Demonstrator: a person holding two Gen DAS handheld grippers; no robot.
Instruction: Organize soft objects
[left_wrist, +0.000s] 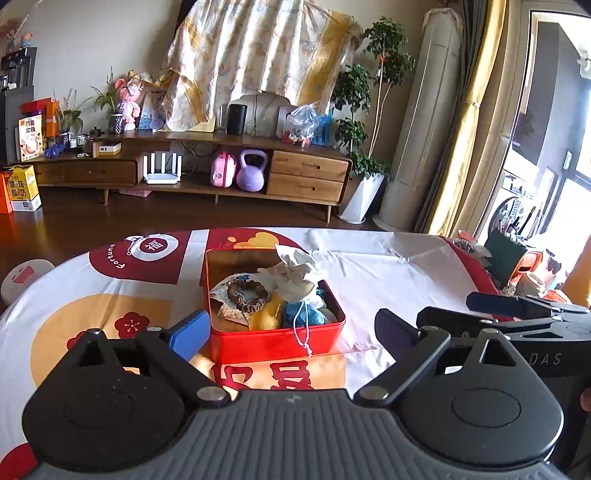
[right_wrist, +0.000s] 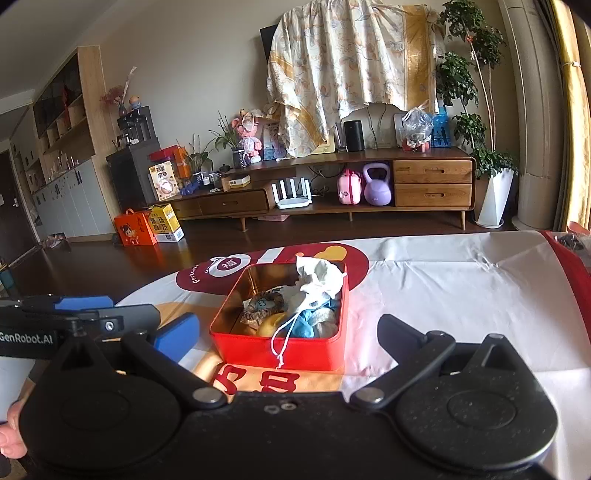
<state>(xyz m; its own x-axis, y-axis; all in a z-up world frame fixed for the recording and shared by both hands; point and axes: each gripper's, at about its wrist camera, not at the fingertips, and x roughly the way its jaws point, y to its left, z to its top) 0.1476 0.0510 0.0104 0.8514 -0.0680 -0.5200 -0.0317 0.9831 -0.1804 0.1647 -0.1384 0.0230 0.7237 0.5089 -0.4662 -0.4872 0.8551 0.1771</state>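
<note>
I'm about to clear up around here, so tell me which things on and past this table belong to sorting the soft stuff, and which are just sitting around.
Part of the job:
red tin
white drawstring pouch
blue cloth
brown scrunchie
left gripper, open, holding nothing
right gripper, open, holding nothing

Just lying about:
purple kettlebell
white router
potted plant

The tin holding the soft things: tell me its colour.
Red outside, gold inside; clearest in the right wrist view.

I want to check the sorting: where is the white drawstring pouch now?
In both views the white pouch sits in the red tin at its far right corner, above the blue cloth; its cord hangs over the near wall.
</note>
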